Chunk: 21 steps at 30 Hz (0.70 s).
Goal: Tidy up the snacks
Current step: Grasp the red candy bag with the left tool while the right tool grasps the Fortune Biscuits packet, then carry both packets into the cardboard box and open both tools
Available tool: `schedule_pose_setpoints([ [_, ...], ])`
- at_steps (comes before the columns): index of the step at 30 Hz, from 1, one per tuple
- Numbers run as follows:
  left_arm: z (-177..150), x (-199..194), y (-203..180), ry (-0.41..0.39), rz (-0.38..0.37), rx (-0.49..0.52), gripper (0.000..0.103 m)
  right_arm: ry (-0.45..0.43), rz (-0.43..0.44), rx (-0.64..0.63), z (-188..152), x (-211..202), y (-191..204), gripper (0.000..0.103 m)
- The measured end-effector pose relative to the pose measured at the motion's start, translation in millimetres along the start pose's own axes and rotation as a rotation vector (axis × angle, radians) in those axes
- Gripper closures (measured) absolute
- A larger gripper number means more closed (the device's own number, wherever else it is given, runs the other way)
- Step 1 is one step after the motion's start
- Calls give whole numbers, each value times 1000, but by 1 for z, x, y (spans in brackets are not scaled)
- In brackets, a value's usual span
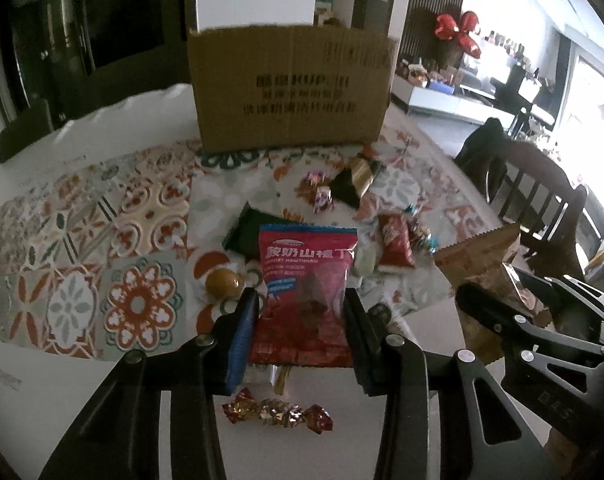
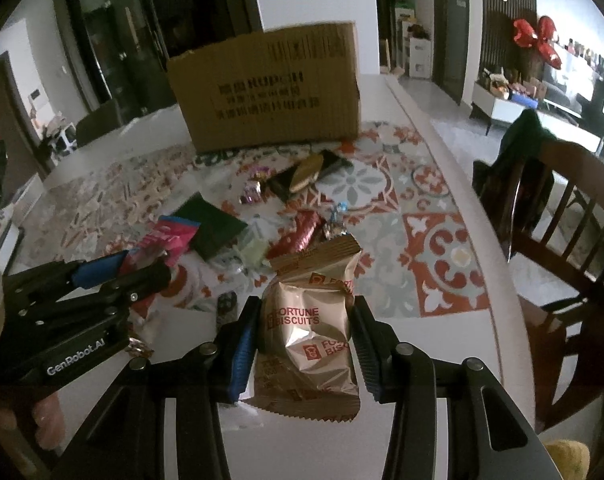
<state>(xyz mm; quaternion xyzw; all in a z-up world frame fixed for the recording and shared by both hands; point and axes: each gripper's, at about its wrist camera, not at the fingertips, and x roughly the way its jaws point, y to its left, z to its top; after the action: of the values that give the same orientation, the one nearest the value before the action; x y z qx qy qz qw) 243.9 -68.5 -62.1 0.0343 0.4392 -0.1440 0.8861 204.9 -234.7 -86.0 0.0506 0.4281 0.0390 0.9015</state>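
So both grippers have a snack each right now. The left gripper (image 1: 302, 312) is clamped on a red yogurt hawthorn packet (image 1: 308, 280), pads pressing both side edges, and the packet looks lifted clear of the table (image 1: 34, 364). The right gripper (image 2: 306, 320) is pinching a gold fortune biscuits packet (image 2: 312, 320) the same way, squeezed at both sides and crinkled in the middle. The rest of the snacks are scattered on the patterned tablecloth (image 1: 102, 240) between the grippers and the cardboard box (image 1: 292, 88), which stands upright at the far side of the table. In that pile there's a dark green packet (image 1: 250, 228) just behind the red one, a small red packet (image 1: 396, 244) to the right of it, a black and gold packet (image 1: 360, 180) close to the box, and a round gold ball candy (image 1: 223, 284) just beside the left finger. A twist-wrapped candy (image 1: 278, 412) lies on the bare table right under the left gripper. A wooden chair (image 2: 562, 232) sits off the table's right edge.
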Motion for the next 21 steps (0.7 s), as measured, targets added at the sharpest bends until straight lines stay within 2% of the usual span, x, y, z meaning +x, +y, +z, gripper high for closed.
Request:
schedule_pose_setpoints([
  [12, 28, -38, -6, -106, -2, 27, 62, -146, 18, -23, 32, -39, 3, 58],
  [21, 71, -58, -4, -206, -19, 63, 62, -213, 30, -10, 70, -50, -2, 58],
])
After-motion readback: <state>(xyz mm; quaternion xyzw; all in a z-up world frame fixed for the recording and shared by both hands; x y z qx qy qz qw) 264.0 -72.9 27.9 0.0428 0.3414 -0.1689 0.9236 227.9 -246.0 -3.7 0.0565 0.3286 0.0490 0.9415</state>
